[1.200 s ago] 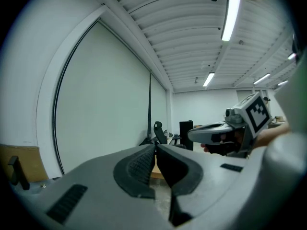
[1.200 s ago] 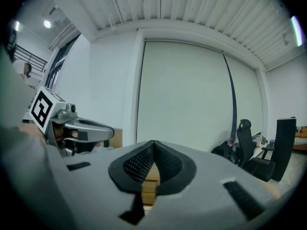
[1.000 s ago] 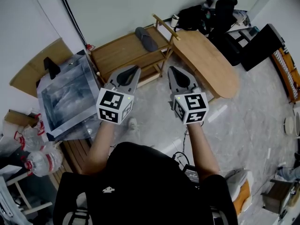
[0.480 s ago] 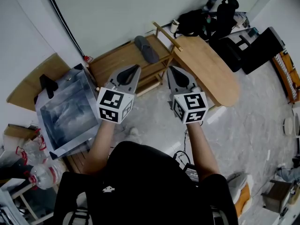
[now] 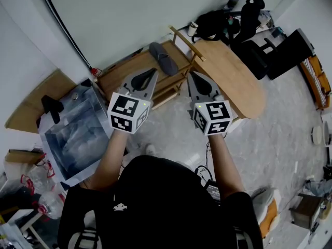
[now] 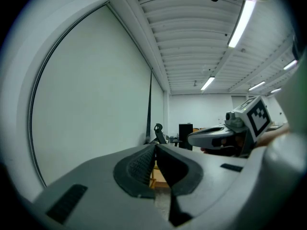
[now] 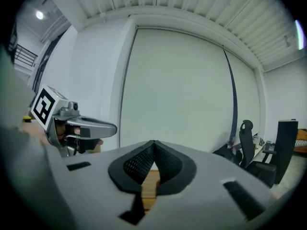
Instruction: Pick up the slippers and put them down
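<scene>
One dark grey slipper (image 5: pixel 162 58) lies on the top of a low wooden rack (image 5: pixel 129 69) by the wall in the head view. My left gripper (image 5: pixel 153 71) is held level in front of the rack, shut, with nothing between its pads; its tips meet in the left gripper view (image 6: pixel 154 146). My right gripper (image 5: pixel 190 75) is beside it, also shut and empty, tips touching in the right gripper view (image 7: pixel 153 143). Both stand short of the slipper. Each gripper shows in the other's view: right gripper (image 6: pixel 216 137), left gripper (image 7: pixel 84 126).
A rounded wooden tabletop (image 5: pixel 228 77) leans to the right of the rack. A grey framed panel (image 5: pixel 70 131) lies on the floor at left. Black bags and a chair (image 5: pixel 233 19) crowd the far right corner. Plastic bottles (image 5: pixel 31 183) sit at lower left.
Both grippers have moved forward toward the rack and the wall, still side by side and shut. The rack and slipper now lie closer to the gripper tips.
</scene>
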Available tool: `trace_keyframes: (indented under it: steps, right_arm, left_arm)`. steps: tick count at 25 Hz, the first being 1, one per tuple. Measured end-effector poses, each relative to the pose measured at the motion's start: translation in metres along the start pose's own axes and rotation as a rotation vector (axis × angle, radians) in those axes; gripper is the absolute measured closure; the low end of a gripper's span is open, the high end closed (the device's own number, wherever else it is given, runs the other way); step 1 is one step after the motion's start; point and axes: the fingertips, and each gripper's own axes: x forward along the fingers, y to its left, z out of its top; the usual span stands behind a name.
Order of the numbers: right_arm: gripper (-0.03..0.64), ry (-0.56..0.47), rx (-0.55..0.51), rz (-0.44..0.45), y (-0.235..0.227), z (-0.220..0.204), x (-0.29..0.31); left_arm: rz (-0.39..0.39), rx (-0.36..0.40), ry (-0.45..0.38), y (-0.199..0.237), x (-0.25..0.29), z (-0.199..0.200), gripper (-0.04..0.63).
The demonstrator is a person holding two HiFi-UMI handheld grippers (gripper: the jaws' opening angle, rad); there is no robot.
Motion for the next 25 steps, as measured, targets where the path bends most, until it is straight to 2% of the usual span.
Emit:
trace_keyframes:
  steps: [12, 25]
  right_arm:
    - [0.618, 0.063, -0.006, -0.012, 0.001, -0.020, 0.050]
    - [0.618, 0.092, 0.020, 0.014, -0.047, -0.035, 0.104]
  left_arm:
    - [-0.029, -0.044, 0.020, 0.043, 0.023, -0.023, 0.583]
    - [0.002, -0.048, 0.052, 0.076, 0.083, -0.032, 0.583]
